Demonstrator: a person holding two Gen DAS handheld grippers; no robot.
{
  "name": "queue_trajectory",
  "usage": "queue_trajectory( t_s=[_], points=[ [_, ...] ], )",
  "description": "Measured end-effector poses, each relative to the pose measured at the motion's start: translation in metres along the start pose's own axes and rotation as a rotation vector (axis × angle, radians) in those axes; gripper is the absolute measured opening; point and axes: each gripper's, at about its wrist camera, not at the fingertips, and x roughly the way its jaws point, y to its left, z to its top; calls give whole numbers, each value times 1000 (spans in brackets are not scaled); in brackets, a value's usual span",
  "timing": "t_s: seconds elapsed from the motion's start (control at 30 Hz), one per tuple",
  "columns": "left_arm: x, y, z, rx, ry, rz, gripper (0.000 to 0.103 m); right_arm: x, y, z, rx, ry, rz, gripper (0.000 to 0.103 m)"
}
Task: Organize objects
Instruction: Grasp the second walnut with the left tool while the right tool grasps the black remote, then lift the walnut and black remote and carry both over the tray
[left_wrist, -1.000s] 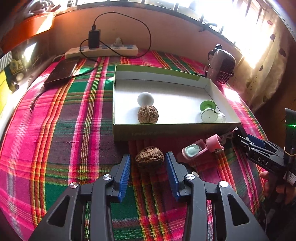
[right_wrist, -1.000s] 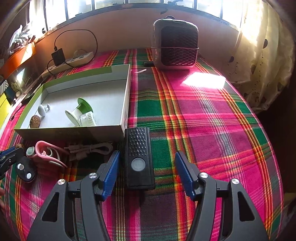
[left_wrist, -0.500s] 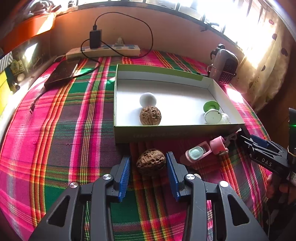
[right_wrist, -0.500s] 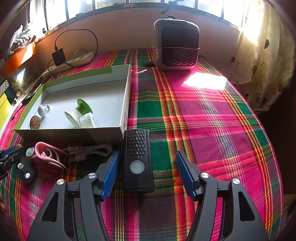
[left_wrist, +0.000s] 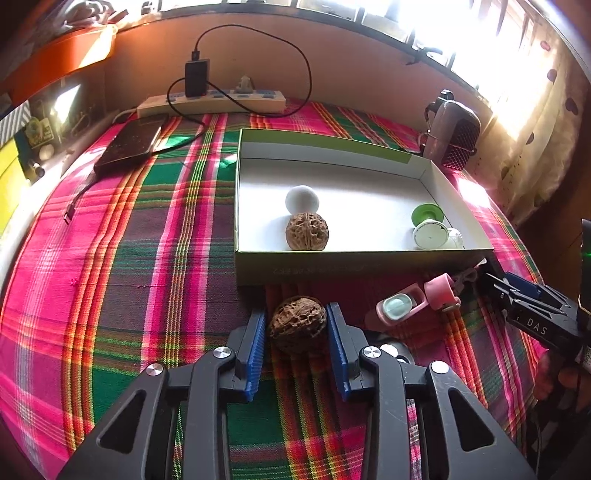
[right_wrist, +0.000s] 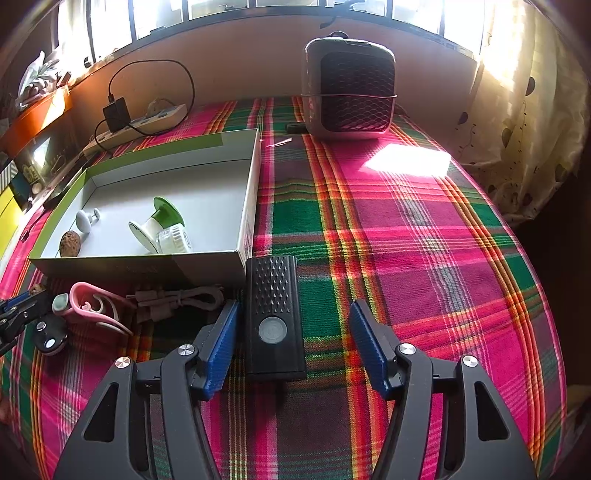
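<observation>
My left gripper (left_wrist: 297, 332) is shut on a brown walnut (left_wrist: 297, 325) on the plaid cloth, just in front of the green-rimmed white box (left_wrist: 351, 264). The box holds a second walnut (left_wrist: 306, 232), a white knob (left_wrist: 301, 199) and a green-and-white spool (left_wrist: 428, 225). My right gripper (right_wrist: 293, 343) is open around a black rectangular device (right_wrist: 275, 317) with a round button; the left pad is near its side, the right pad stands well apart. The box also shows in the right wrist view (right_wrist: 147, 264).
A pink clip-like gadget (left_wrist: 417, 301) and a bundled pale cable (right_wrist: 177, 299) lie in front of the box. A grey mesh-fronted fan (right_wrist: 349, 96) stands at the back. A power strip (left_wrist: 212, 101) and a dark tablet (left_wrist: 133, 144) lie at the back left.
My left gripper's pads have closed in on the walnut. My right gripper has stayed open around the black device, shifting only slightly.
</observation>
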Motion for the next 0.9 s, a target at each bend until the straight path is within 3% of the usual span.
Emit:
queue_trajectory(
  t_s=[0.3, 0.43, 0.9],
  points=[
    [-1, 1, -1, -6, -5, 5, 29, -2, -3, -1, 14, -7, -7, 48],
    [-1, 1, -1, -8, -7, 6, 29, -3, -3, -1, 15, -13, -8, 31],
    [-1, 1, -1, -7, -8, 7, 29, -3, -2, -1, 11, -13, -7, 28]
  ],
)
